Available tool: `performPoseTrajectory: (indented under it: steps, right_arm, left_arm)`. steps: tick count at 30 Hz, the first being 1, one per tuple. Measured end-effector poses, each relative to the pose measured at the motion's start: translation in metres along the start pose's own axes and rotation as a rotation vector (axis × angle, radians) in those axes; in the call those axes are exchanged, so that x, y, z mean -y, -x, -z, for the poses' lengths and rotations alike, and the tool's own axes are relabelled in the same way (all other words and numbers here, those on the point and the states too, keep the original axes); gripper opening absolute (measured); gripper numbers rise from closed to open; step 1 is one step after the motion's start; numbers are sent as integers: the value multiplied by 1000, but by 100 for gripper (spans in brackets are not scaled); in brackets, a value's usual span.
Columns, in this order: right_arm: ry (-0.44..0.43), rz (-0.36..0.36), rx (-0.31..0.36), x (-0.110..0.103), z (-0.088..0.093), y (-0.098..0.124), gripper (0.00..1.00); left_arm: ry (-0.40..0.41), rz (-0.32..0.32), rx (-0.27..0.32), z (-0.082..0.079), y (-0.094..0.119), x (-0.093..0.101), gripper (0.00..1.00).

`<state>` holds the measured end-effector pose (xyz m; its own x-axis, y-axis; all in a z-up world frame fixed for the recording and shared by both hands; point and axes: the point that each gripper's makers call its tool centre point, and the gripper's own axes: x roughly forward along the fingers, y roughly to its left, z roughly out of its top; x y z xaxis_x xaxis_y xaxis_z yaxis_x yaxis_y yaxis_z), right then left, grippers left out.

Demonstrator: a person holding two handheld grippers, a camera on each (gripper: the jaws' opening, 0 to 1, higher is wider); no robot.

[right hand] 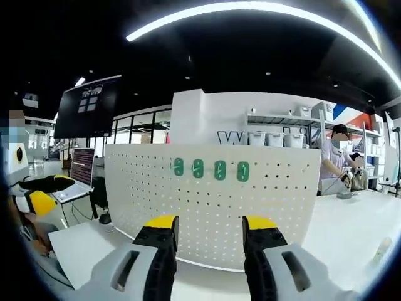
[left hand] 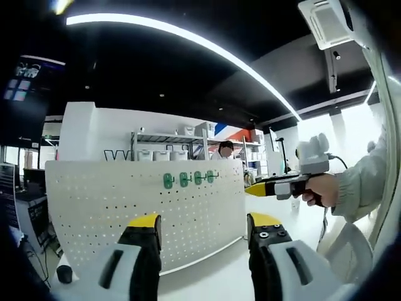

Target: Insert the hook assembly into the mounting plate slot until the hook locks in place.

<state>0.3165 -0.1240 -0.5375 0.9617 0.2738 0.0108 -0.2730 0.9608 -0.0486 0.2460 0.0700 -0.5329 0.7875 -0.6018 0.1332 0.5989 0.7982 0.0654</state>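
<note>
White pegboard mounting plate (left hand: 144, 207) standing upright on the pale surface (left hand: 213, 276), filling the middle of the left gripper view; same plate (right hand: 213, 200) squarely ahead in the right gripper view, on the surface (right hand: 351, 232). Four green hook pieces (left hand: 190, 179) in a row near its top edge, seated against the perforated face — seen again as four green ovals (right hand: 210, 169) side by side in the right gripper view, though too small to tell how deeply they sit in the holes. Left claw (left hand: 203, 241) below the plate, yellow-tipped jaws held wide apart, nothing between them, short of the board. Right claw (right hand: 205, 241) likewise spread wide and empty, jaws pointing at the lower part of the plate, not touching it. Entering the left gripper view from the right, the right claw (left hand: 257, 189) with its yellow tip just beside the plate's right edge, gripped by a hand (left hand: 321, 188) in a light grey sleeve (left hand: 366, 179). Yellow-and-black left claw (right hand: 44, 202) at the left edge of the right gripper view, near an open laptop (right hand: 78, 175). Dark monitor (right hand: 88, 106) hanging above the laptop. Behind the plate — metal shelving (right hand: 282, 128) with white bins, and a person (right hand: 335, 163) standing at a far bench. Small dark mouse (left hand: 64, 273) low at the left, beside the plate's corner.
</note>
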Motion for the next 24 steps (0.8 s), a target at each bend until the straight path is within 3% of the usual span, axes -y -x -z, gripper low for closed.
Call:
performPoseTrajectory:
  steps: [11, 24]
  right_arm:
    - [-29, -55, -12, -25, 8, 30, 39]
    - [-53, -96, -2, -43, 0, 42, 39]
  left_arm:
    - [-4, -11, -17, 2, 8, 3, 56]
    - [-1, -1, -27, 5, 8, 12, 56]
